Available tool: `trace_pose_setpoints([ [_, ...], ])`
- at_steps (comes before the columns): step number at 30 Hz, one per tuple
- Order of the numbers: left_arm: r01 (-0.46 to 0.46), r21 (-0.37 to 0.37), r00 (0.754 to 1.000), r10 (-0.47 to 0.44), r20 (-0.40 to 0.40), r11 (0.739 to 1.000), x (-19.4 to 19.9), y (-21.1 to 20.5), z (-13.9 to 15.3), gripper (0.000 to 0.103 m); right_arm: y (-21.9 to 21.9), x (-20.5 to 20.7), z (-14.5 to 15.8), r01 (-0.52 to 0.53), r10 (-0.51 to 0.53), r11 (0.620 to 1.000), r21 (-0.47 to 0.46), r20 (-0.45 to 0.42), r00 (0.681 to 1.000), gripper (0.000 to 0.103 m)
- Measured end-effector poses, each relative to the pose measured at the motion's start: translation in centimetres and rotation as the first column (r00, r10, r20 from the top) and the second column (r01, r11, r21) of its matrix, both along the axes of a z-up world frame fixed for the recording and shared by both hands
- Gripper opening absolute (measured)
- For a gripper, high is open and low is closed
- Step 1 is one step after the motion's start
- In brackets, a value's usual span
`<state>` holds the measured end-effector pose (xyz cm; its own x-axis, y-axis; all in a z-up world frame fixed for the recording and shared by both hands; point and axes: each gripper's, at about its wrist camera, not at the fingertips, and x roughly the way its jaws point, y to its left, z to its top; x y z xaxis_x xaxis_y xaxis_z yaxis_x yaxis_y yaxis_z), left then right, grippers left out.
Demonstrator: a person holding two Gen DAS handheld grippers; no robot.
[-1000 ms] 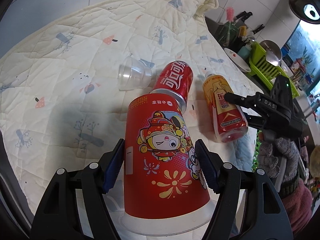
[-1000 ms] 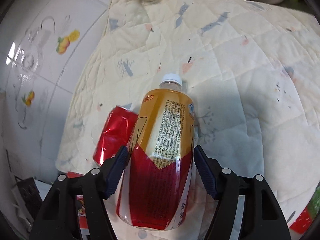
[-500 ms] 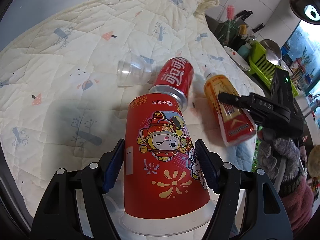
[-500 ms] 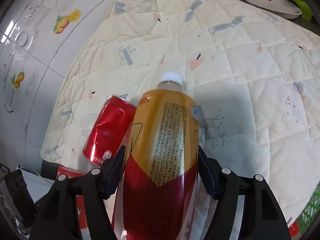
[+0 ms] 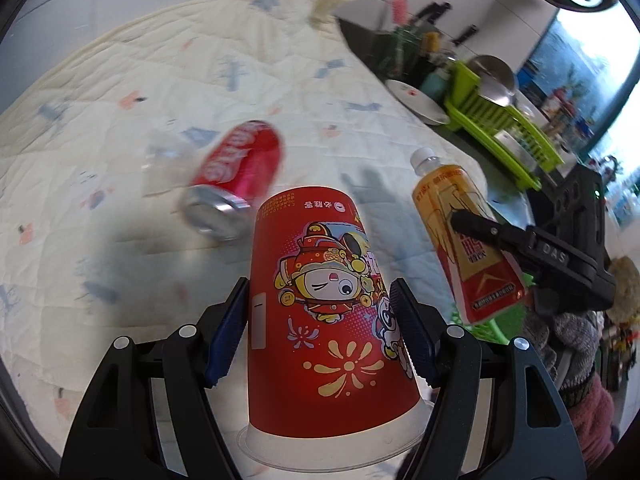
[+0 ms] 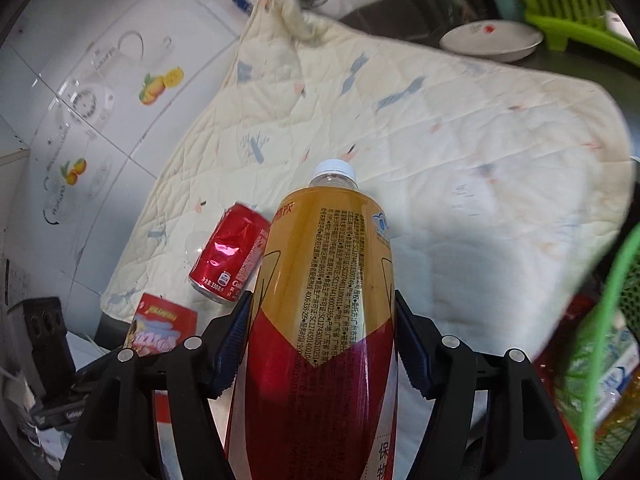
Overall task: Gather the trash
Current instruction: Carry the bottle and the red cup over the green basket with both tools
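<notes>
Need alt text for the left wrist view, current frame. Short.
The left gripper holds an upside-down red paper cup with cartoon print above a cream quilted cloth. A red soda can and a clear plastic cup lie on the cloth, blurred. At right, the right gripper carries an orange drink bottle with a white cap.

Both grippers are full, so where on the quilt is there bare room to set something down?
Free: the wide quilt stretch between the bottle and the white dish. Crowded: around the red can and clear cup.
</notes>
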<state>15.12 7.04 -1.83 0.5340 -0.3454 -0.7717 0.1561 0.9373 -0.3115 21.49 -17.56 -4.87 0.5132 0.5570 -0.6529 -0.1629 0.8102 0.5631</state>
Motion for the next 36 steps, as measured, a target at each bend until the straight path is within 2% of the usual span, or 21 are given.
trace_pose_setpoints([
  [5, 0.098, -0.013, 0.995, -0.098, 0.002, 0.995, 0.4, -4.8, 0.3, 0.069, -6.1, -3.2, 0.9, 0.085, -0.084, 0.995, -0.049, 0.026, 0.996, 0.064],
  [9, 0.17, -0.027, 0.985, -0.17, 0.002, 0.985, 0.8, -8.8, 0.3, 0.069, -12.5, -5.7, 0.6, 0.186, -0.184, 0.972, -0.144, 0.028, 0.983, 0.064],
  [17, 0.288, -0.053, 0.957, -0.289, -0.003, 0.956, 1.3, -16.2, 0.3, 0.069, -23.2, -8.8, -3.9, 0.351, -0.378, 0.876, -0.331, -0.02, 0.926, 0.064],
  [20, 0.319, -0.051, 0.947, -0.32, -0.007, 0.946, 1.5, -18.3, 0.3, 0.069, -25.0, -8.7, -5.7, 0.366, -0.411, 0.846, -0.387, -0.037, 0.911, 0.064],
  [28, 0.376, -0.037, 0.926, -0.377, -0.006, 0.926, 1.8, -22.6, 0.6, 0.069, -26.7, -7.5, -9.6, 0.348, -0.426, 0.811, -0.47, -0.069, 0.902, 0.064],
  [36, 0.434, -0.04, 0.901, -0.434, -0.003, 0.9, 2.0, -26.3, -0.2, 0.069, -27.6, -6.9, -10.7, 0.344, -0.427, 0.793, -0.503, -0.055, 0.903, 0.066],
])
